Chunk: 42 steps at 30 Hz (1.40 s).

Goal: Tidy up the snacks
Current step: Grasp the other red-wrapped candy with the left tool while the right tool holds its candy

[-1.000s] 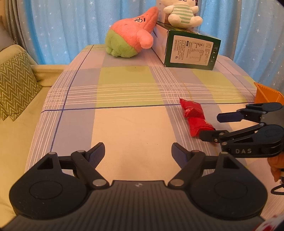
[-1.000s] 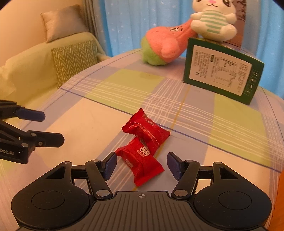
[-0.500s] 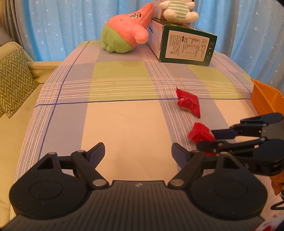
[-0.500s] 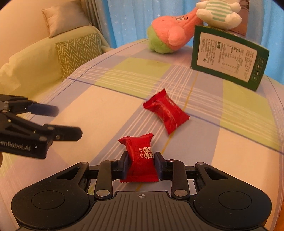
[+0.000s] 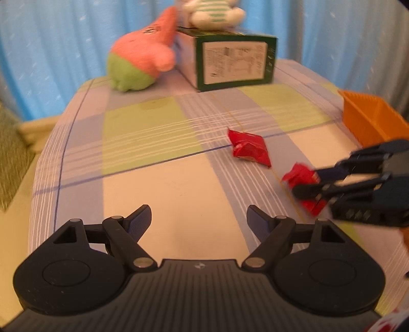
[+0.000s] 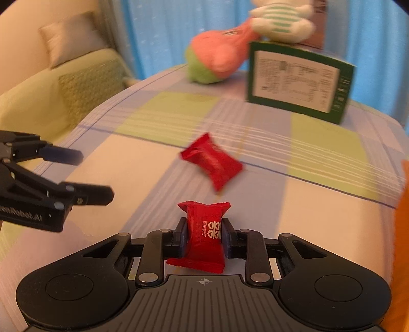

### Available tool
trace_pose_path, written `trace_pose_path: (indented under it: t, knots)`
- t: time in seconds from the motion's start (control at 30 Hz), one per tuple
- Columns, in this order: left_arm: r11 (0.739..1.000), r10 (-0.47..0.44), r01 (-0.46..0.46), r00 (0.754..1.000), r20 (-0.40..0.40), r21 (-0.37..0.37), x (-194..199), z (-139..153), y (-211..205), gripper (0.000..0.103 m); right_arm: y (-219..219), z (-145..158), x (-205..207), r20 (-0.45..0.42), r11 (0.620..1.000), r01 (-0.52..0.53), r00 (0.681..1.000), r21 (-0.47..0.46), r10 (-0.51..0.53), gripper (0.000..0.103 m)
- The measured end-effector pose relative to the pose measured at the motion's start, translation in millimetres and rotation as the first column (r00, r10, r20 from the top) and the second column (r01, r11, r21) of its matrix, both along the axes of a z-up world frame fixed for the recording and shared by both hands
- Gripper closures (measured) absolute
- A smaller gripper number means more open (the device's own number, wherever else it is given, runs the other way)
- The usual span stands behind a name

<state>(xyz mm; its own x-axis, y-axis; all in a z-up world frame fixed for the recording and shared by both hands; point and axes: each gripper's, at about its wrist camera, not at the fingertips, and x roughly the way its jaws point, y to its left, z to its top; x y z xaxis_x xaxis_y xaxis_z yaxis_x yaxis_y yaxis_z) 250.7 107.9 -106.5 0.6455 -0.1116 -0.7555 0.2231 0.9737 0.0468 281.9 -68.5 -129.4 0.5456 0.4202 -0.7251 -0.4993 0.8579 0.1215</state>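
Two red snack packets are in play on the plaid tablecloth (image 5: 153, 132). My right gripper (image 6: 203, 237) has its pads pressed on the sides of one red packet (image 6: 205, 219), and the jaws are still closing on it. From the left wrist view this held packet (image 5: 297, 176) sits in the right gripper (image 5: 306, 182) at the right edge. The other red packet (image 5: 249, 149) lies flat on the cloth a little farther off, also the blurred packet (image 6: 212, 163). My left gripper (image 5: 198, 219) stands open over bare cloth with nothing between its fingers.
An orange bin (image 5: 370, 120) sits at the table's right edge. At the far end stands a green box (image 5: 235, 62) with a white plush toy (image 5: 214, 12) on top and a pink and green plush (image 5: 140, 63) beside it. A sofa (image 6: 51, 84) lies left of the table.
My right gripper closed on the nearer red packet, which now stands upright between its pads, apart from the other packet. Both views have shifted and are blurred; the left gripper stayed open.
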Motion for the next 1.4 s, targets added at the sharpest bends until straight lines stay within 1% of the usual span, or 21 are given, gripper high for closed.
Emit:
trace_pose_path:
  t: [0.1, 0.17, 0.23, 0.33, 0.4, 0.43, 0.47, 0.5, 0.6, 0.77, 0.83, 0.9, 0.97, 1.03, 1.07, 1.1, 1.13, 1.2, 1.33, 1.4]
  knots:
    - [0.994, -0.096, 0.096, 0.995, 0.01, 0.043, 16.9, -0.6, -14.0, 0.024, -22.7, 6.2, -0.1, -0.007, 0.996, 0.085, 0.996, 0.021, -0.085, 0.076]
    - [0.982, -0.172, 0.169, 0.985, 0.03, 0.083, 27.6, 0.9, -25.2, 0.027, -35.1, 8.8, 0.7, -0.011, 0.992, 0.126, 0.992, 0.031, -0.126, 0.076]
    - [0.961, -0.256, 0.249, 0.966, 0.043, 0.124, 38.8, 3.0, -36.0, 0.03, -44.4, 11.5, 1.1, -0.01, 0.987, 0.155, 0.988, 0.044, -0.155, 0.076]
    - [0.92, -0.366, 0.352, 0.929, 0.053, 0.173, 55.9, 6.5, -49.9, 0.032, -54.1, 13.2, 2.1, -0.008, 0.981, 0.185, 0.983, 0.053, -0.185, 0.076]
    - [0.892, -0.432, 0.417, 0.9, 0.055, 0.174, 67.8, 8.9, -56.8, 0.034, -59.0, 13.3, 2.8, -0.013, 0.978, 0.197, 0.98, 0.062, -0.197, 0.076]
    - [0.875, -0.468, 0.454, 0.882, 0.054, 0.171, 72.8, 9.3, -60.2, 0.035, -61.2, 13.1, 2.5, -0.014, 0.977, 0.205, 0.979, 0.062, -0.204, 0.076]
    - [0.859, -0.499, 0.486, 0.865, 0.05, 0.162, 77.6, 9.1, -63.3, 0.035, -62.8, 12.6, 2.7, -0.015, 0.976, 0.21, 0.978, 0.061, -0.209, 0.076]
    - [0.849, -0.518, 0.508, 0.854, 0.044, 0.147, 82.8, 8.4, -65.5, 0.035, -64.2, 11.6, 2.5, -0.017, 0.975, 0.214, 0.977, 0.061, -0.214, 0.076]
    - [0.835, -0.546, 0.542, 0.837, 0.021, 0.094, 97.7, 4.5, -70.5, 0.035, -68.2, 7.5, 1.5, -0.025, 0.972, 0.228, 0.974, 0.061, -0.226, 0.076]
    - [0.81, -0.58, 0.582, 0.813, -0.048, 0.075, 109.3, -6.9, -78.7, 0.036, -73.7, 1.0, -1.3, -0.044, 0.969, 0.239, 0.971, 0.06, -0.237, 0.076]
    - [0.808, -0.579, 0.585, 0.811, -0.085, 0.072, 110.2, -10.9, -78.6, 0.036, -74.6, 1.2, -1.6, -0.045, 0.968, 0.242, 0.97, 0.063, -0.24, 0.076]
    - [0.812, -0.572, 0.581, 0.812, -0.116, 0.064, 108.7, -13.6, -76.6, 0.038, -74.5, 2.5, -2.0, -0.043, 0.968, 0.241, 0.97, 0.069, -0.238, 0.076]
    - [0.819, -0.562, 0.571, 0.817, -0.131, 0.051, 104.0, -14.6, -74.4, 0.044, -74.2, 3.6, -1.6, -0.043, 0.967, 0.243, 0.97, 0.075, -0.24, 0.076]
    - [0.821, -0.559, 0.569, 0.817, -0.141, 0.043, 99.9, -16.0, -74.8, 0.049, -74.0, 4.5, -2.2, -0.042, 0.967, 0.243, 0.97, 0.082, -0.241, 0.076]
    - [0.826, -0.55, 0.562, 0.822, -0.149, 0.053, 97.9, -17.4, -75.6, 0.054, -74.0, 4.9, -2.6, -0.04, 0.966, 0.243, 0.97, 0.082, -0.241, 0.076]
    - [0.83, -0.54, 0.554, 0.827, -0.156, 0.065, 96.9, -19.3, -76.6, 0.056, -74.0, 4.9, -2.9, -0.039, 0.966, 0.243, 0.97, 0.084, -0.241, 0.076]
    - [0.837, -0.527, 0.541, 0.836, -0.155, 0.075, 96.5, -20.8, -77.0, 0.056, -74.2, 5.0, -3.3, -0.039, 0.966, 0.244, 0.97, 0.085, -0.242, 0.076]
    - [0.86, -0.491, 0.505, 0.857, -0.153, 0.069, 97.4, -23.4, -76.4, 0.057, -74.8, 5.2, -3.0, -0.04, 0.965, 0.248, 0.969, 0.087, -0.245, 0.076]
    - [0.911, -0.409, 0.413, 0.904, -0.127, 0.004, 101.0, -23.0, -73.2, 0.057, -76.9, 5.4, -2.4, -0.04, 0.963, 0.255, 0.967, 0.087, -0.253, 0.076]
    - [0.929, -0.369, 0.368, 0.922, -0.117, -0.029, 102.6, -22.6, -72.3, 0.057, -77.1, 4.9, -2.6, -0.042, 0.962, 0.258, 0.966, 0.087, -0.255, 0.076]
